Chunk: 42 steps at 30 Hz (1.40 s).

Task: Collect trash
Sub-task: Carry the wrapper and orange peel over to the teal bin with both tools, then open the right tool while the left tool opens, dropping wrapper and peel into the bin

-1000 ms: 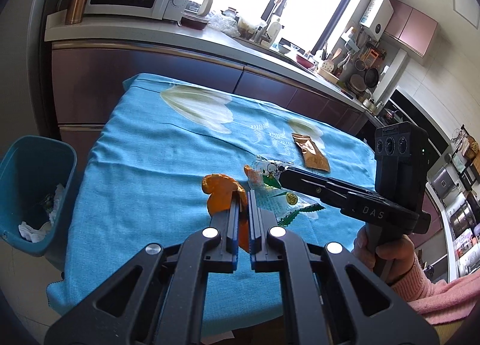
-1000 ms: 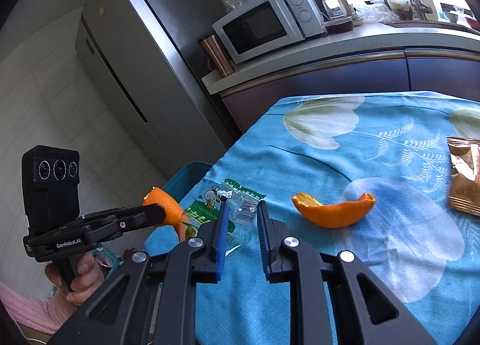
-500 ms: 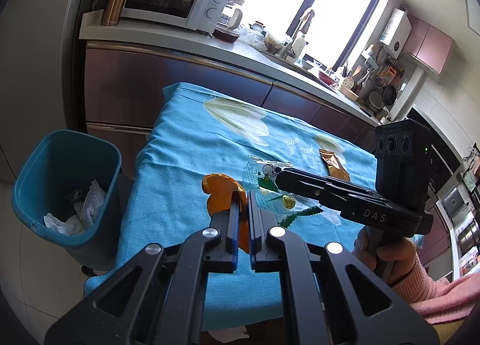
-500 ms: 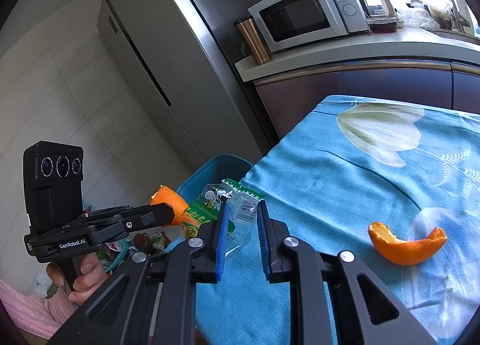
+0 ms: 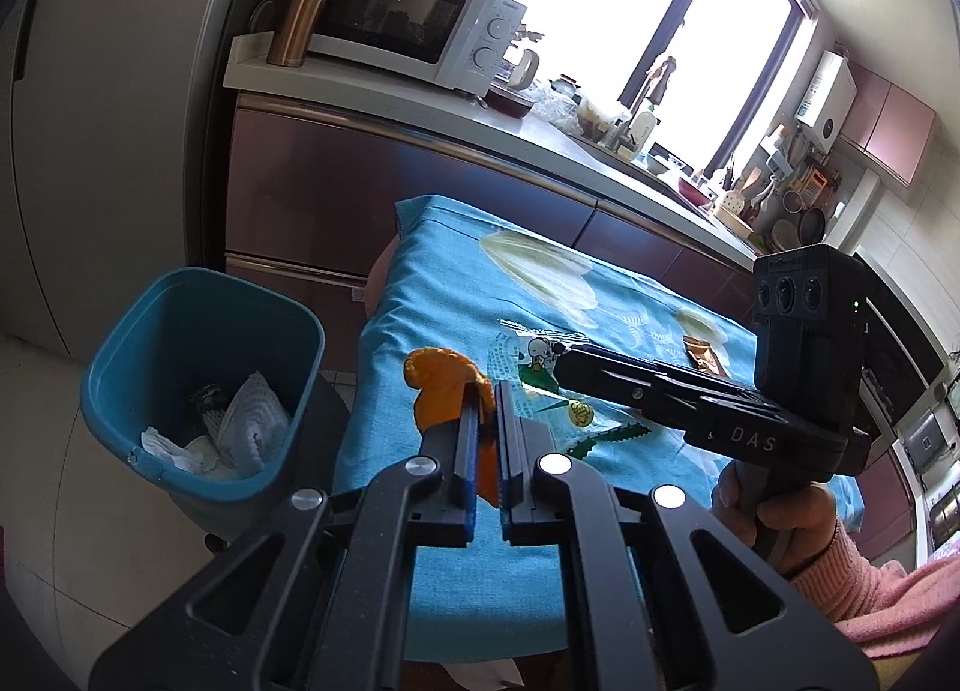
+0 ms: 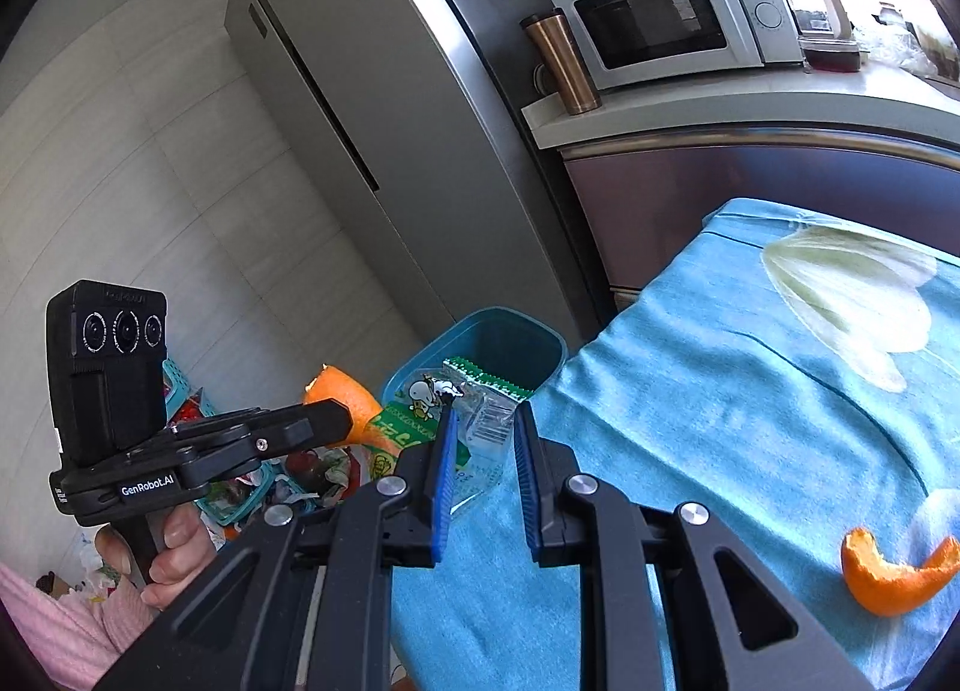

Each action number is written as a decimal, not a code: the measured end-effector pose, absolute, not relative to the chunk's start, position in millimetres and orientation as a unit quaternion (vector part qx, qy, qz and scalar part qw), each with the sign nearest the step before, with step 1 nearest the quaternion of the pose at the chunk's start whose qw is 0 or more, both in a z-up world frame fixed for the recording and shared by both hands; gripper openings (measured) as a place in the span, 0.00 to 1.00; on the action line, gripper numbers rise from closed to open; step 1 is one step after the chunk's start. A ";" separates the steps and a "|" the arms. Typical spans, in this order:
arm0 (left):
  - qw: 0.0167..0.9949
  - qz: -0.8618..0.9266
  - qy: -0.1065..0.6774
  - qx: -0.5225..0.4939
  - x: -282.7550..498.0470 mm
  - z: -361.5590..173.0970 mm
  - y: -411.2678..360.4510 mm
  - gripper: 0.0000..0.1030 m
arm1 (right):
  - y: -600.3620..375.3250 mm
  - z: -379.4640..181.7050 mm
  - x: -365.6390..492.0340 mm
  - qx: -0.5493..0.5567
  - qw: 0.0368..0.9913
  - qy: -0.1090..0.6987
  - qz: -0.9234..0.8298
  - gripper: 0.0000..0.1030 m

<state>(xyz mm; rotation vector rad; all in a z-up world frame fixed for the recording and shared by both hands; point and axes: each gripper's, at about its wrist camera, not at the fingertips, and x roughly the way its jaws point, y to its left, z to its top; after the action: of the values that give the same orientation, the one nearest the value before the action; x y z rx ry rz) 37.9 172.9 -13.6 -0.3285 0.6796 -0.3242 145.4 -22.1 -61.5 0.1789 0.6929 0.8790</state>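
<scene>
open bin (image 5: pixel 198 367) mouth beside table edge (image 5: pixel 366 367)

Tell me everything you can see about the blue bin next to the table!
The bin is teal-blue, looks like plastic, with rounded corners and a thick rim. It stands upright with no lid on the tiled floor, beside the corner of the table with the blue cloth and in front of the dark cabinets. Inside lie crumpled white tissues and something dark; it is far from full. No hand-held gripper touches it. In the right wrist view only its far rim shows behind the held wrapper.
</scene>
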 end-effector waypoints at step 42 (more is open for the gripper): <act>0.919 -0.024 0.354 -0.173 84.5 -51.2 263.5 0.05 | 99.6 -89.0 209.6 -0.005 0.821 0.385 0.422 0.18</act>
<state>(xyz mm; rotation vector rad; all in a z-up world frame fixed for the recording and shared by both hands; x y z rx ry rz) 84.5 263.5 -51.2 -0.3562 0.7272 -0.0490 209.6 99.6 -89.0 -0.0104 0.8192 0.8993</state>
